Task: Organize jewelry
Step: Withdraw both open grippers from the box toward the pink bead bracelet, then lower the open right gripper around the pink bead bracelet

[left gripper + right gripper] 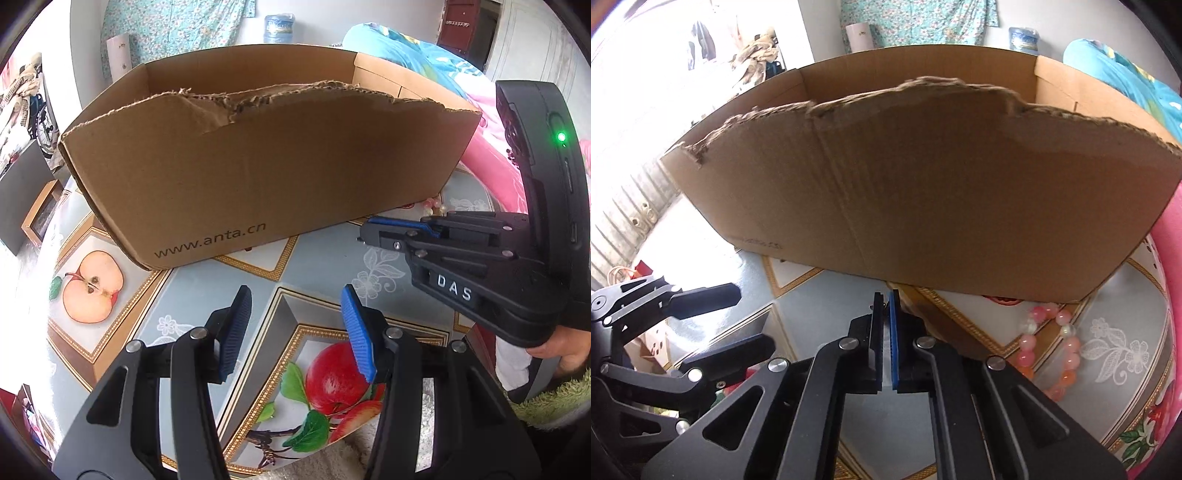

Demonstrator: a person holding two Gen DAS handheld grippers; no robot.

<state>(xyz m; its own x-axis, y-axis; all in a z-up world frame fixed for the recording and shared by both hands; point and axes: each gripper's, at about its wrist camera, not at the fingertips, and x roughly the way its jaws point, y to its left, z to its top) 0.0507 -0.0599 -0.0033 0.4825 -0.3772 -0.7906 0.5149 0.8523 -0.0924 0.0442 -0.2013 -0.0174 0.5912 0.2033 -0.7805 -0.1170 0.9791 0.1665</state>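
A torn open cardboard box (258, 158) stands on the fruit-patterned tablecloth (207, 295); it also fills the right wrist view (942, 192). A pink and white bead bracelet (1067, 350) lies on the cloth just in front of the box's right end; a few of its beads (434, 206) show in the left wrist view. My left gripper (295, 325) is open and empty above the cloth, short of the box. My right gripper (885, 332) has its jaws nearly together with nothing clearly between them; it sits left of the bracelet and shows from the side (373, 230).
A pink cushion or bedding (1171, 295) borders the table on the right. A water bottle (279, 27) and patterned cloth hang behind the box. A picture frame (40, 214) stands at the left below the table edge.
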